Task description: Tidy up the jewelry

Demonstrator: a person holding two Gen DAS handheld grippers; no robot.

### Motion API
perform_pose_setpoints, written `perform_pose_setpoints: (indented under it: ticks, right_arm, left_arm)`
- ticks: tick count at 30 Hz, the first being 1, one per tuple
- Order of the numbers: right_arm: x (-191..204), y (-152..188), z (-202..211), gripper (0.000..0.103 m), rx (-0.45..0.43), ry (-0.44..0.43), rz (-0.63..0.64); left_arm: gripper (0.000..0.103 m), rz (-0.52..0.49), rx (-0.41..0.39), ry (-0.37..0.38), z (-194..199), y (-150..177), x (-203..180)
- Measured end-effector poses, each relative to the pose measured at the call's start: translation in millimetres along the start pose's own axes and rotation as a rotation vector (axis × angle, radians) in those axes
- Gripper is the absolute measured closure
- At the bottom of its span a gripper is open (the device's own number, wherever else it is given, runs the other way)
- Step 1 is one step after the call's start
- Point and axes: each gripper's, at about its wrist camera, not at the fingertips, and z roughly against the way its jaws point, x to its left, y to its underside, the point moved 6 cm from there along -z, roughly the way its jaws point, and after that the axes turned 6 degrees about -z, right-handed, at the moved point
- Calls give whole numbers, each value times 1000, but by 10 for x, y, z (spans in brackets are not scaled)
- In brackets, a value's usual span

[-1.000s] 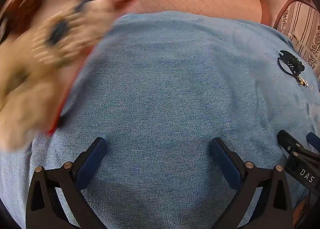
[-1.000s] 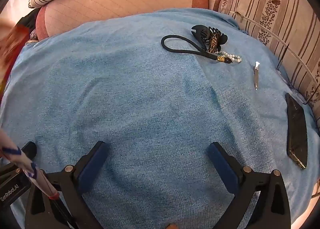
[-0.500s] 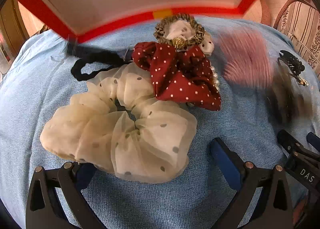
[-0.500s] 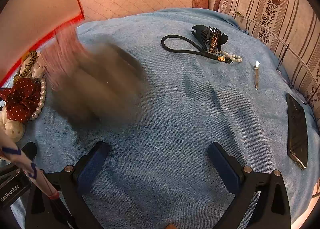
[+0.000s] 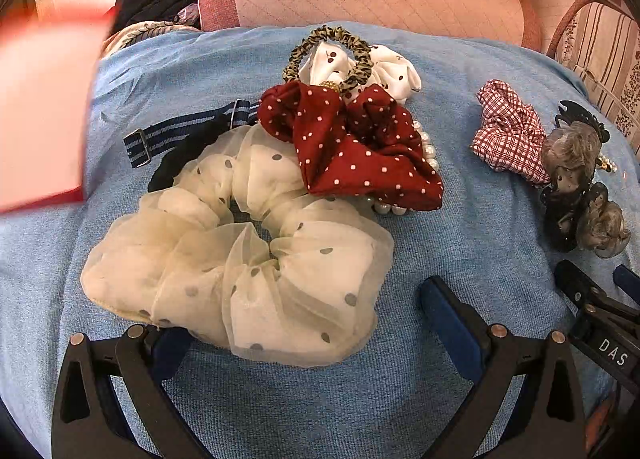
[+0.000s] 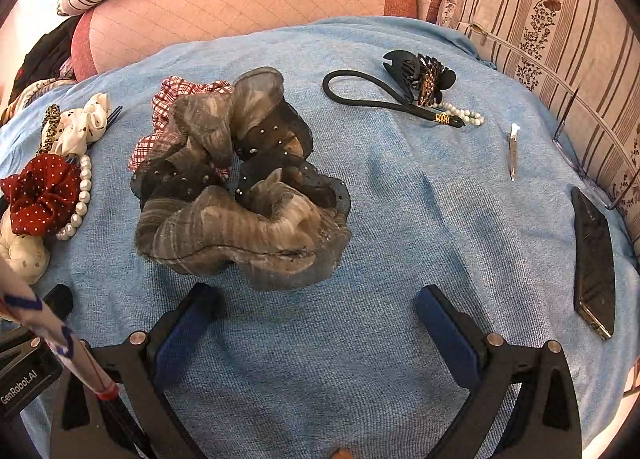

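Observation:
Hair accessories lie scattered on a blue cloth (image 5: pixel 460 227). In the left wrist view a cream dotted scrunchie (image 5: pixel 240 255) lies just ahead of my open, empty left gripper (image 5: pixel 304 323), covering its left fingertip. Behind it lie a red dotted scrunchie (image 5: pixel 352 147), a leopard hair tie (image 5: pixel 292 59), a white scrunchie (image 5: pixel 392 71), a striped band (image 5: pixel 180 135) and pearls (image 5: pixel 430 155). A checked scrunchie (image 5: pixel 508 135) lies right. In the right wrist view a grey-brown scrunchie (image 6: pixel 240 195) lies just ahead of my open, empty right gripper (image 6: pixel 316 315).
At the far right of the right wrist view lie a black claw clip (image 6: pixel 416 71), a black cord (image 6: pixel 360 97), a metal hair clip (image 6: pixel 513 151) and a phone (image 6: pixel 594 263). A blurred red-edged box (image 5: pixel 40 107) is at the left. Sofa cushions (image 6: pixel 240 3) rise behind.
The red-edged box tipped the scrunchies and bands out onto the bare cloth, then moved off to the left. The grey-brown and checked scrunchies have come to rest. Both grippers stayed still.

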Motion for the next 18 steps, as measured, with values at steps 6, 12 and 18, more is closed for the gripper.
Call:
perform_pose_setpoints:
  ticks: [6,12,18]
  right_arm:
    - [-3,-11,-5,0,-2,4,1]
    - [13,-16,-2,0,-1,10,4]
    - [24,12,31,0,-1,14,5]
  left_arm:
    - [0,0,0,0,0,-4,-11]
    - [0,0,0,0,2,-5,-14]
    - [0,0,-1,-1,2,-7,-16]
